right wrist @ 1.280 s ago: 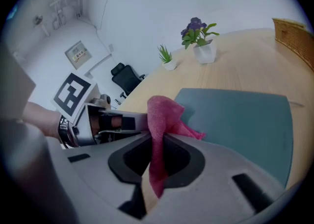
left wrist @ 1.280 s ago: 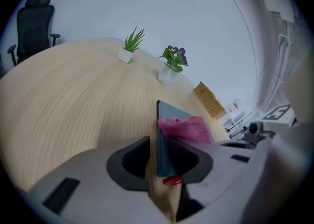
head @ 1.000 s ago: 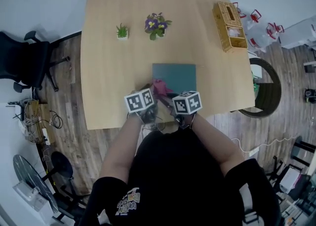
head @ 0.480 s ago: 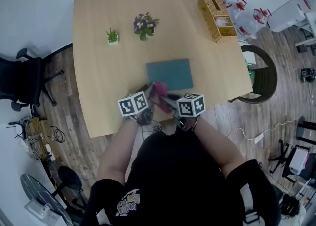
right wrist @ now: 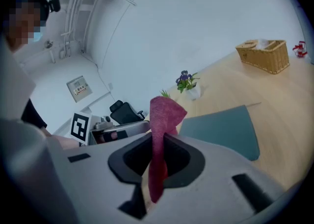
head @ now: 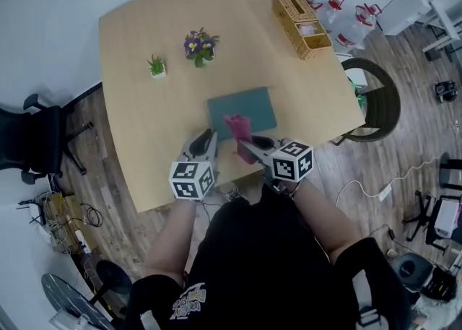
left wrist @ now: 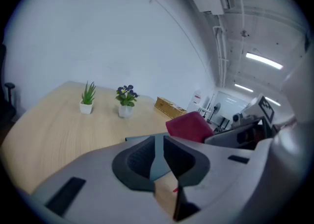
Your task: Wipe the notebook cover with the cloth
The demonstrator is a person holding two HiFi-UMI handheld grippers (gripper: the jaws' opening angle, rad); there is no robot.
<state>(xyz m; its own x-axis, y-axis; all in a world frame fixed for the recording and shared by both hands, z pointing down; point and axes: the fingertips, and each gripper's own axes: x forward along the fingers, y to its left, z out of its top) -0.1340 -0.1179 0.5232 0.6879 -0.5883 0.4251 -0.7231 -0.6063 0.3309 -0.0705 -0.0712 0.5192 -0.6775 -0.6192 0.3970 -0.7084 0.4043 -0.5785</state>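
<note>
One notebook (head: 242, 108): teal cover, closed, lying flat on the table, its long side toward the person.
Cloth (head: 238, 128): dark pink, bunched, over the notebook's near edge and pinched in the right gripper; one end stands up past the jaws, the other hangs below them.
Right gripper (head: 249, 149): clenched on the cloth, at the notebook's near edge, pointing toward the notebook.
Left gripper (head: 206, 141): just off the notebook's near left corner; its jaws have just been closing and stand a narrow slit apart with nothing between them.
Table (head: 137, 105): pale wood with rounded corners.
Plants: a small green plant (head: 157, 66) and a purple-flowered one (head: 200, 45), in white pots beyond the notebook's far left.
Basket (head: 302, 14): woven, at the table corner far right of the notebook.
Room: wood-plank floor (head: 404, 148), a black office chair (head: 36, 141) well left of the notebook, a dark round chair (head: 379, 101) to its right, clear jugs (head: 346, 29) near the basket.
Change: a second ago both grippers sat low and close together on the cloth at the notebook's near edge; now they are raised and apart, and only the right one has the cloth.
</note>
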